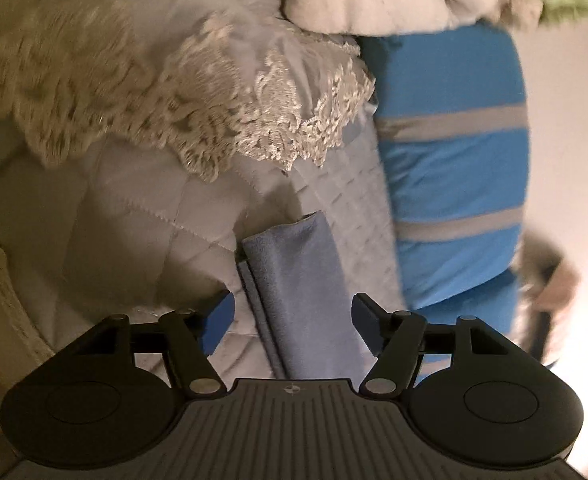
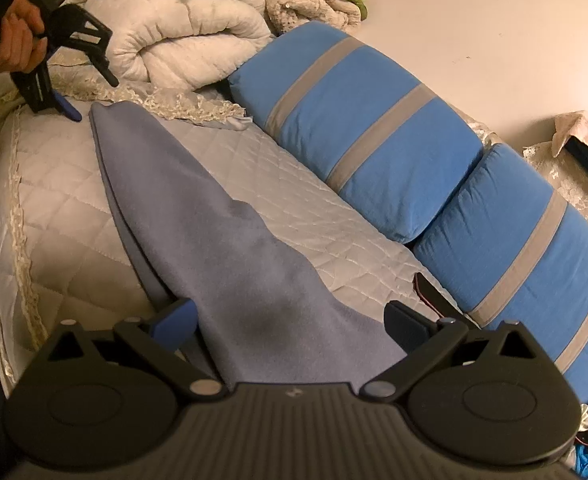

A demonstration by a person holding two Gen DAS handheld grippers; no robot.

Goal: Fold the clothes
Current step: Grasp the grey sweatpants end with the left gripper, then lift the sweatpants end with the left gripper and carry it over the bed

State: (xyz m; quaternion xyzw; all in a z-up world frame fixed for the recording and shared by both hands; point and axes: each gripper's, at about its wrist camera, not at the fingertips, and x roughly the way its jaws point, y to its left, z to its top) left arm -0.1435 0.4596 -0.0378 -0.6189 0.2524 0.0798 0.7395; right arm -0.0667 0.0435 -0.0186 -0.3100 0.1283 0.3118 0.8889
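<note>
Right wrist view: blue cloth (image 2: 230, 240) lay on bed (image 2: 54, 208); right tool (image 2: 290, 320) and left tool (image 2: 90, 92) both stood open, gripping nothing.

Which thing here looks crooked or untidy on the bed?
The blue-grey cloth lies slanted across the quilted bed cover, narrow at its far end and wide near the right gripper, so its fold is uneven. Behind it, the lace-edged fabric and white duvet are heaped unfolded.
</note>
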